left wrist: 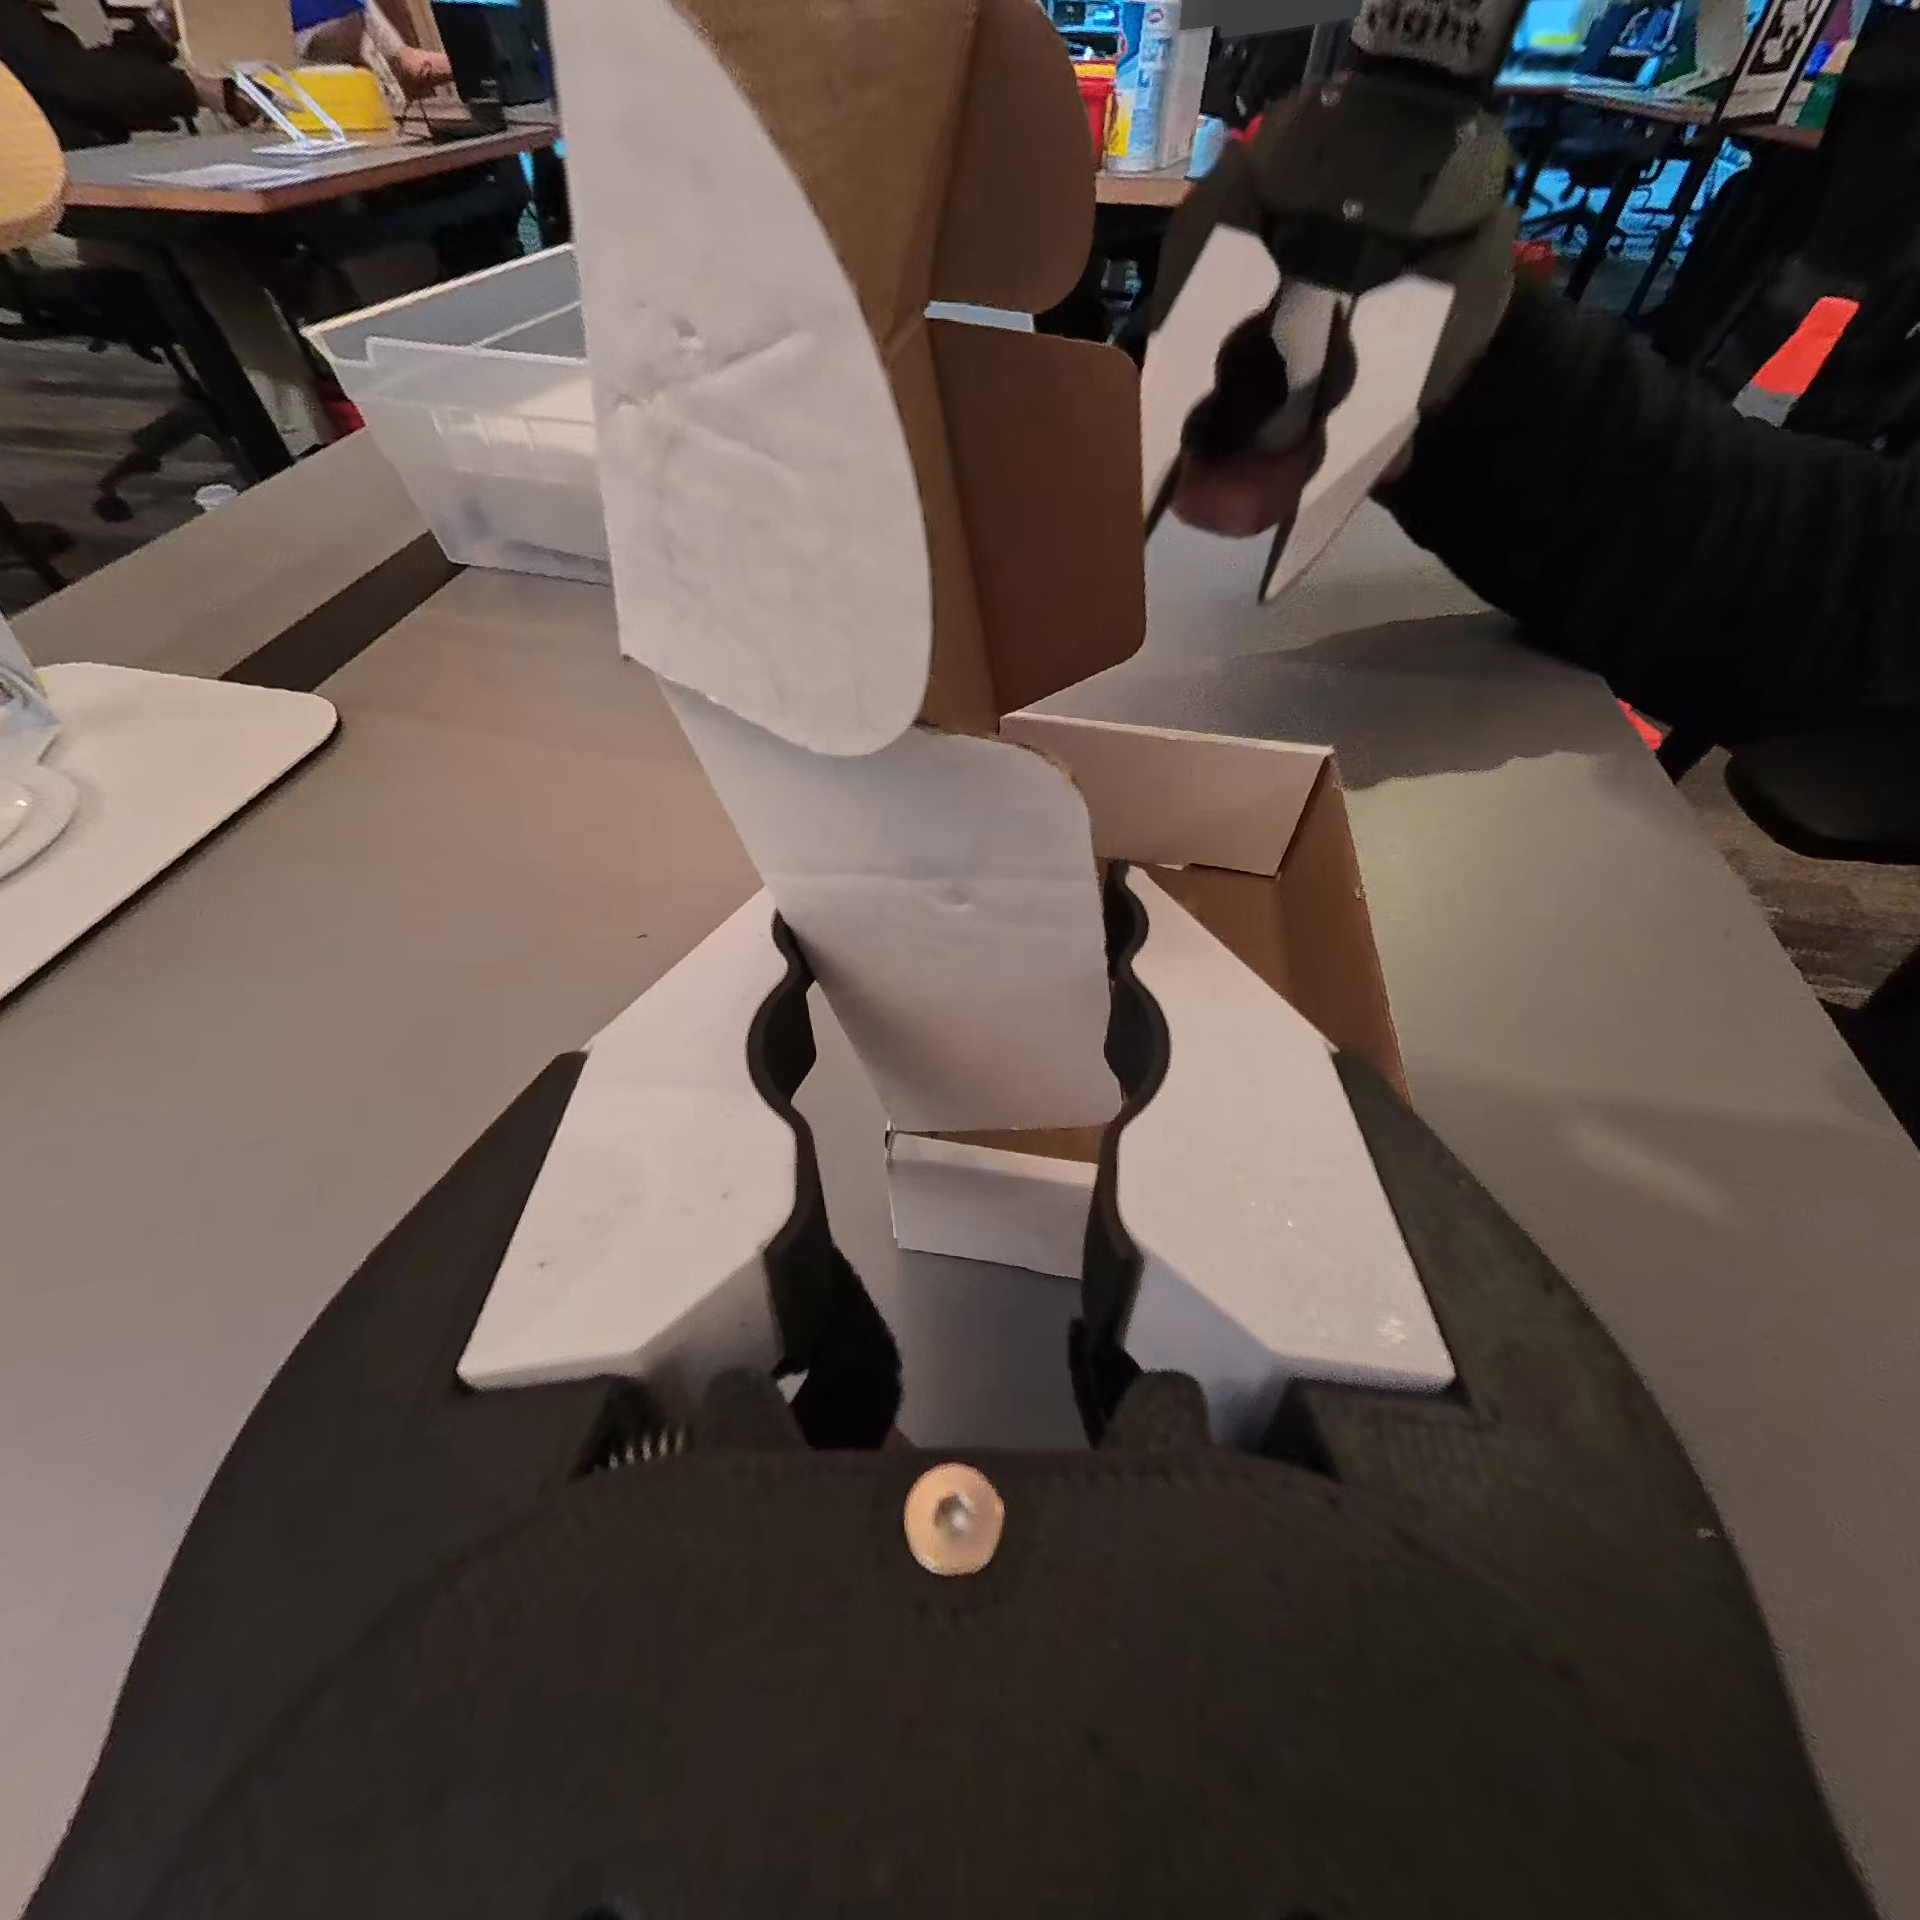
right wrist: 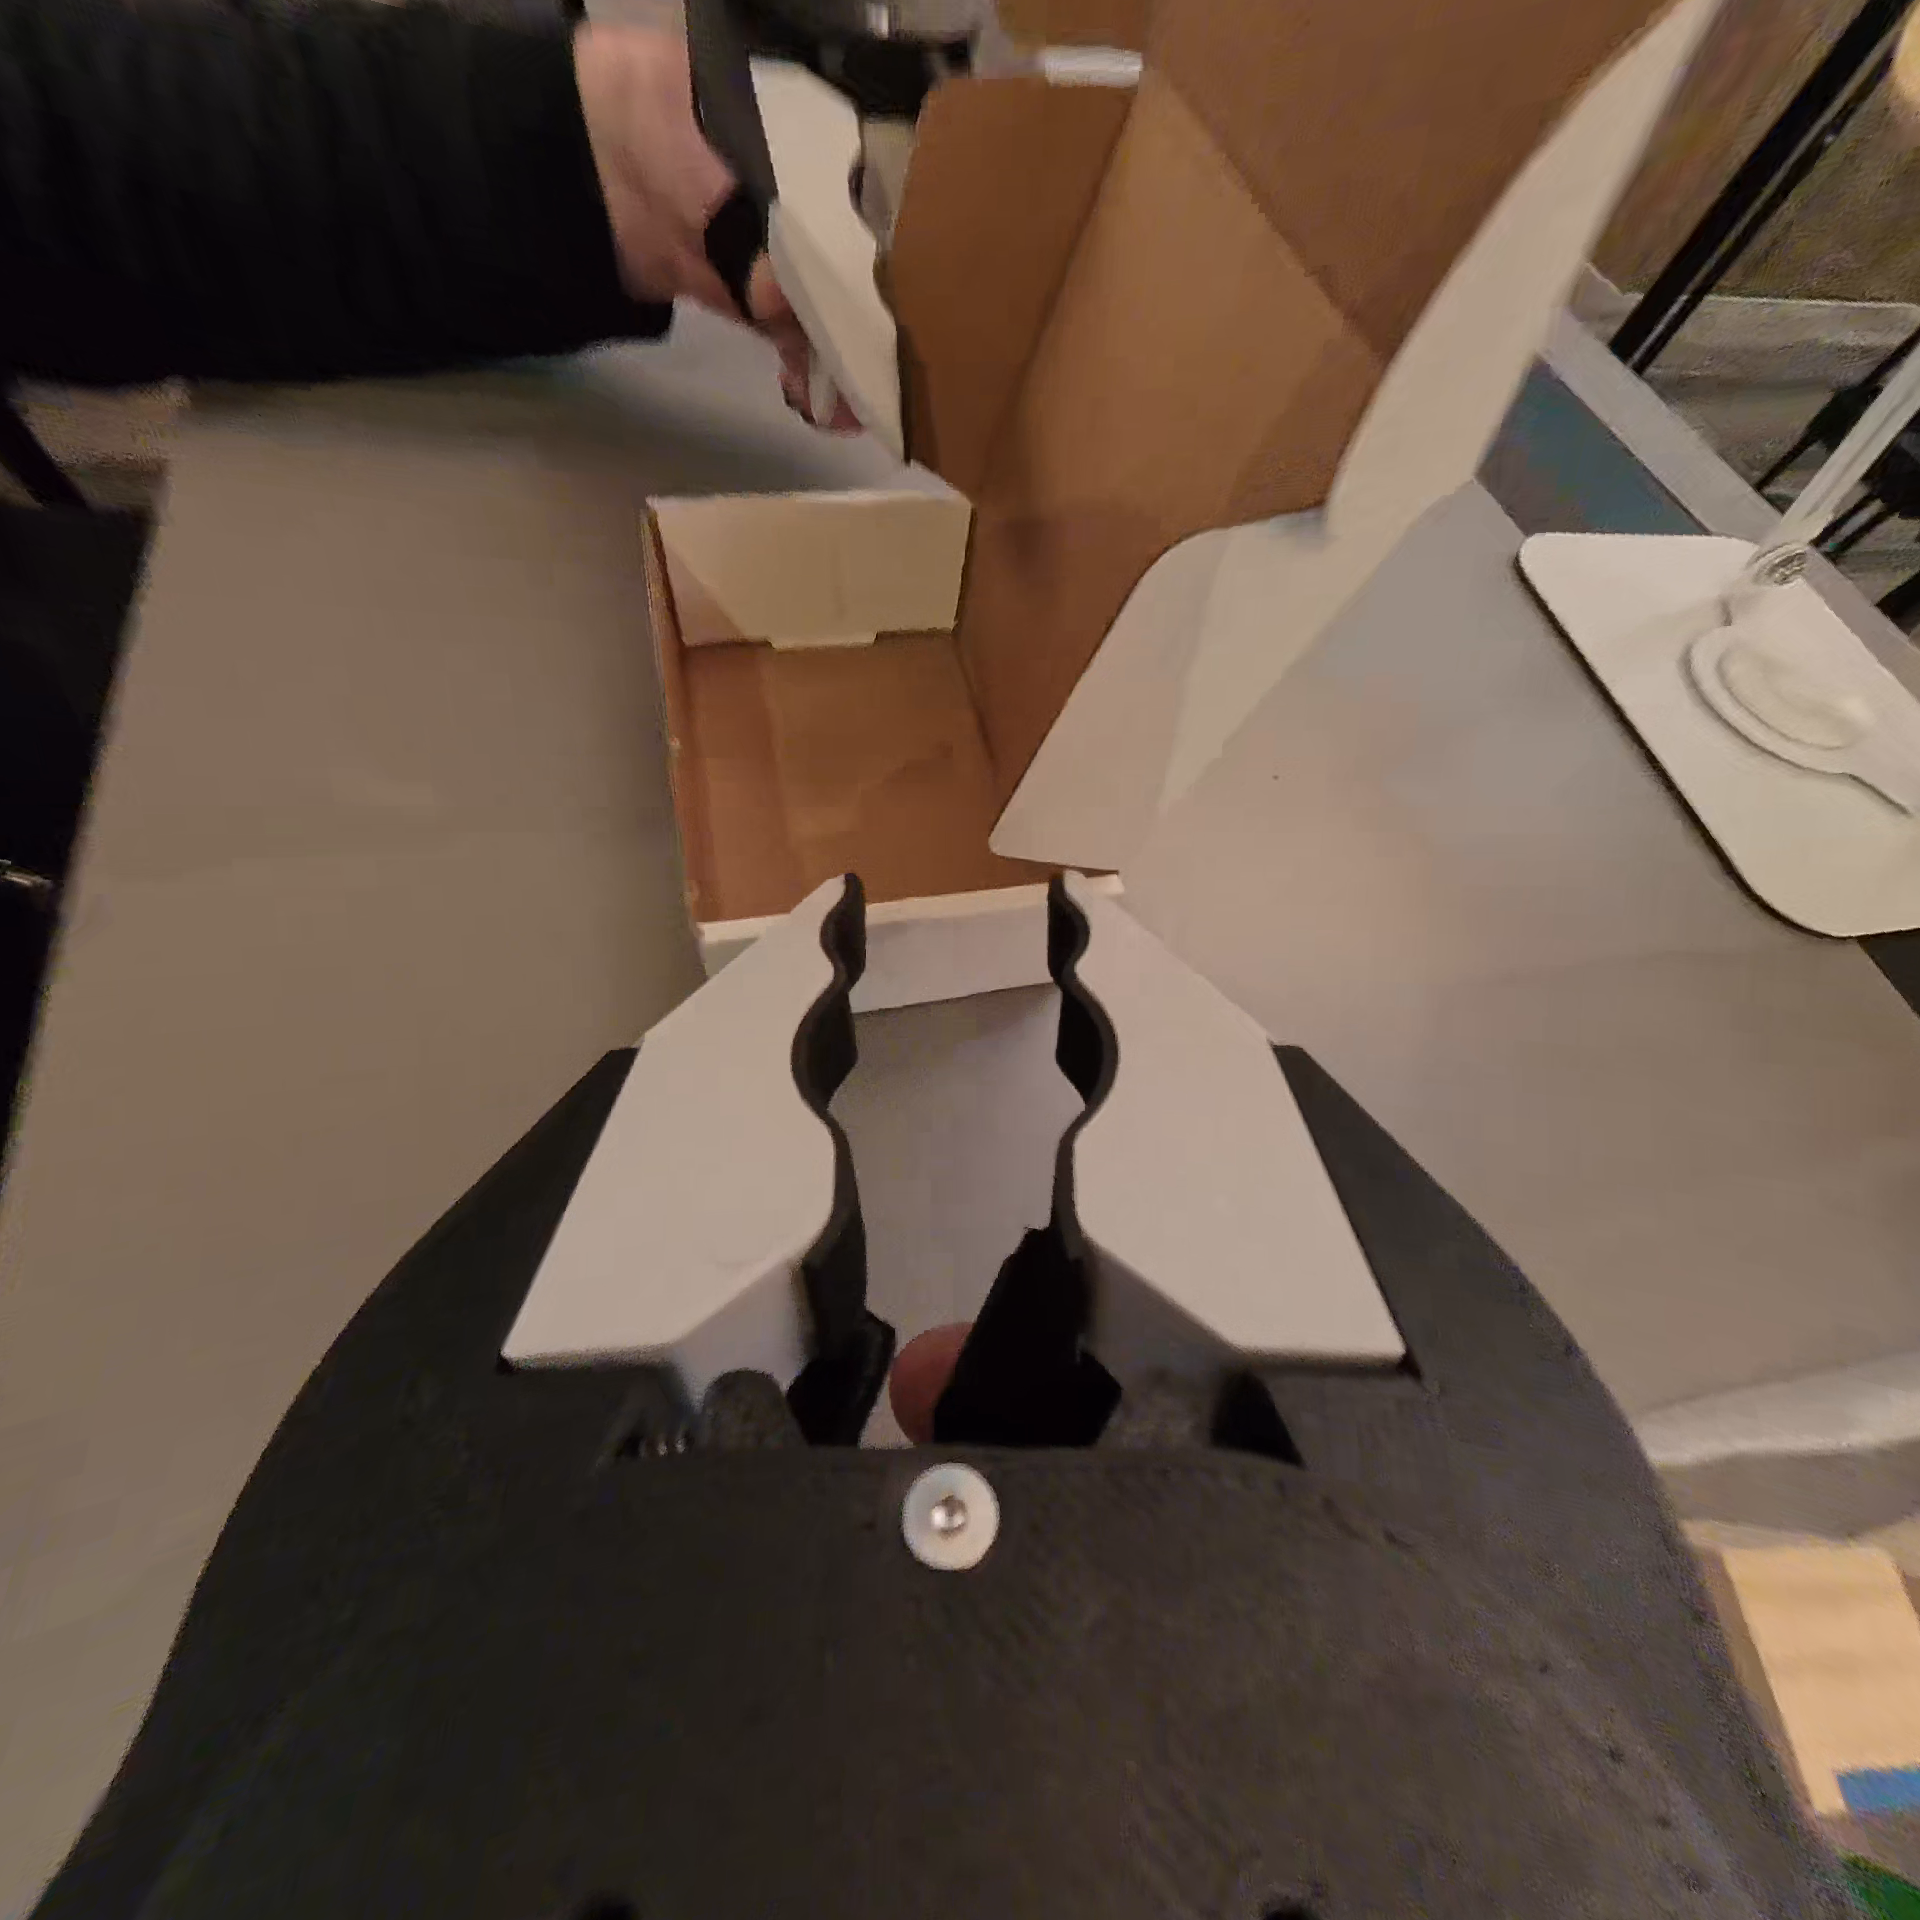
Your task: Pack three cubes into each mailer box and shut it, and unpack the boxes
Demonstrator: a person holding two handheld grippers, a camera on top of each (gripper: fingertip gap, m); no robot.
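An open white mailer box (right wrist: 831, 769) lies on the grey table, its brown inside empty. Its lid (right wrist: 1122, 312) stands upright. No cubes show in the box. My left gripper (left wrist: 951, 914) is open wide, and a white side flap of the lid (left wrist: 956, 935) hangs between its fingers. The tall lid (left wrist: 748, 416) rises right ahead of it. It also shows blurred in the right wrist view (right wrist: 862, 416) at the lid's far edge. My right gripper (right wrist: 954, 894) is open and empty at the box's near wall (right wrist: 935, 956). It also shows in the left wrist view (left wrist: 1288, 447), beyond the box.
A clear plastic bin (left wrist: 468, 436) stands behind the box. A white base plate with a clear stand (right wrist: 1766, 707) sits beside the box, also in the left wrist view (left wrist: 156, 769). A pale wooden piece (right wrist: 1818, 1621) lies at the lower right edge.
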